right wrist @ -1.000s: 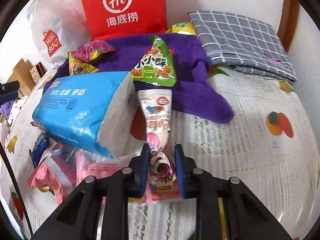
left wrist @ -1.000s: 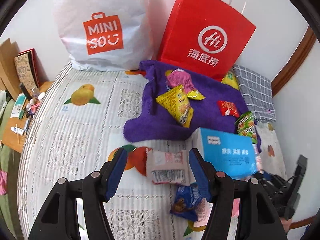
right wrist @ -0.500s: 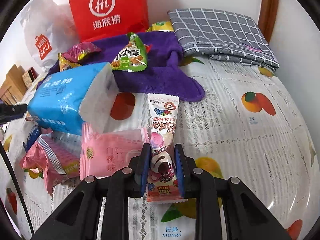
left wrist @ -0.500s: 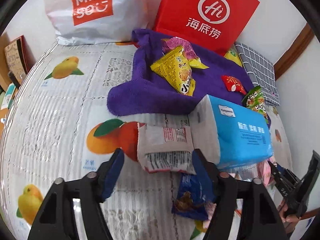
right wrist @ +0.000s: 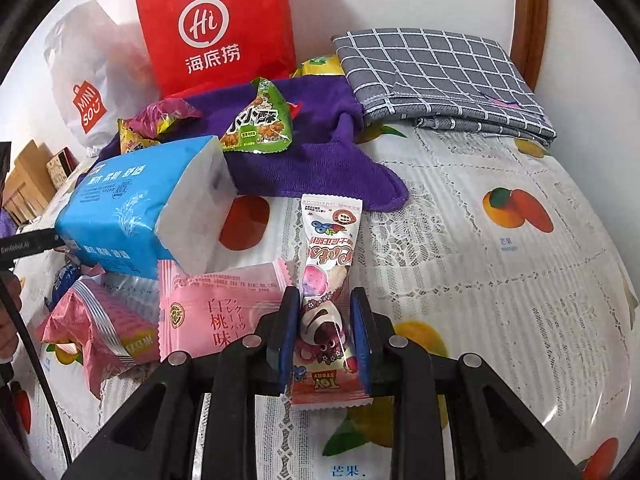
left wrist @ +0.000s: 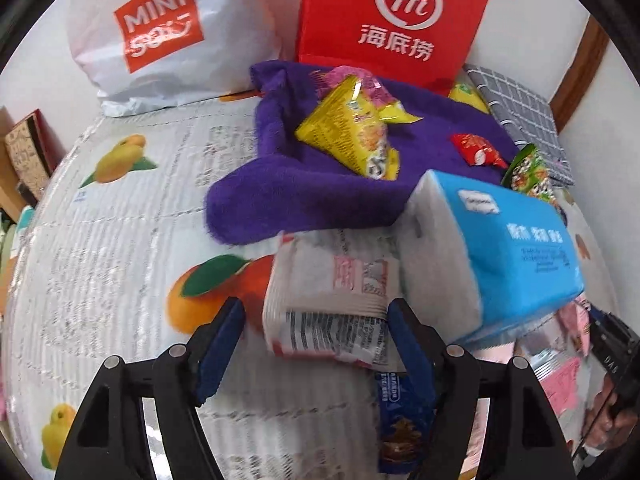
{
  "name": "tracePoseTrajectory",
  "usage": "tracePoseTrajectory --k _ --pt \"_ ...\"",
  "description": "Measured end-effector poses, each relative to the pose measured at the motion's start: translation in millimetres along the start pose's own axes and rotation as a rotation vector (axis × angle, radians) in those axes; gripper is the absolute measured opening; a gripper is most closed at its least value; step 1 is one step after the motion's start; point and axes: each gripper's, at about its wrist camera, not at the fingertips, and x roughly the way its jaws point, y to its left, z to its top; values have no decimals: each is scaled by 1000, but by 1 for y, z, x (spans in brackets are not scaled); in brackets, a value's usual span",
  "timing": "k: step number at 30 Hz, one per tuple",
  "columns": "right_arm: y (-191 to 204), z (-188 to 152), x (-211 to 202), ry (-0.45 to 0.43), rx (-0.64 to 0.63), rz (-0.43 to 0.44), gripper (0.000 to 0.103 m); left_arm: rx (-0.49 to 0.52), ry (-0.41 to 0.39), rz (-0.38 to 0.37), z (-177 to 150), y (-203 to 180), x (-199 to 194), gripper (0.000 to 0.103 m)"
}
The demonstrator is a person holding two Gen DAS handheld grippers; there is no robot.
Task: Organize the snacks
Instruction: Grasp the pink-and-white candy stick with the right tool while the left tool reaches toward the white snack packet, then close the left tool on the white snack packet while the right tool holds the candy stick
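A fruit-printed lace cloth (right wrist: 500,280) covers the surface under everything; whether that surface is a bed or a counter cannot be told. At the back, against the wall, stand a white shopping bag (left wrist: 160,36) and a red paper bag (left wrist: 392,20) side by side. A purple towel (left wrist: 304,184) lies in front of the red bag, and a folded grey checked cloth (right wrist: 436,80) sits just beside the towel, toward the wooden trim.

A blue tissue pack (left wrist: 504,256) rests on the near edge of the towel, tilted, with several snacks beneath its low end. On the towel lie a yellow snack bag (left wrist: 352,136), a small red packet (left wrist: 476,152) and a green snack bag (right wrist: 260,124).

The left claw (left wrist: 312,344) is spread wide around a white snack packet (left wrist: 332,304) that lies on the cloth beside the tissue pack; its right pad touches the packet's edge and the left pad stands clear of it. A dark blue packet (left wrist: 400,420) lies under the right finger.

The right claw (right wrist: 324,332) is pinching a long pink-and-white snack stick (right wrist: 328,280) near its lower end, the rest of the stick lying forward toward the towel. Just beside it lie a flat pink packet (right wrist: 216,308) and a crumpled pink bag (right wrist: 96,320), both partly tucked under the tissue pack.
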Motion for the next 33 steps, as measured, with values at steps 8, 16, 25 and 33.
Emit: tracePoseTrajectory --k 8,16,25,33 --pt "-2 0 0 1 16 38 32 37 -11 25 0 0 1 72" --pt "1 0 0 4 -2 27 35 81 -78 44 -3 -6 8 77" --pt "4 1 1 7 -10 10 35 51 -102 21 -4 -1 4 53" --pt "2 2 1 3 -2 14 32 31 -119 -5 -6 1 -1 45"
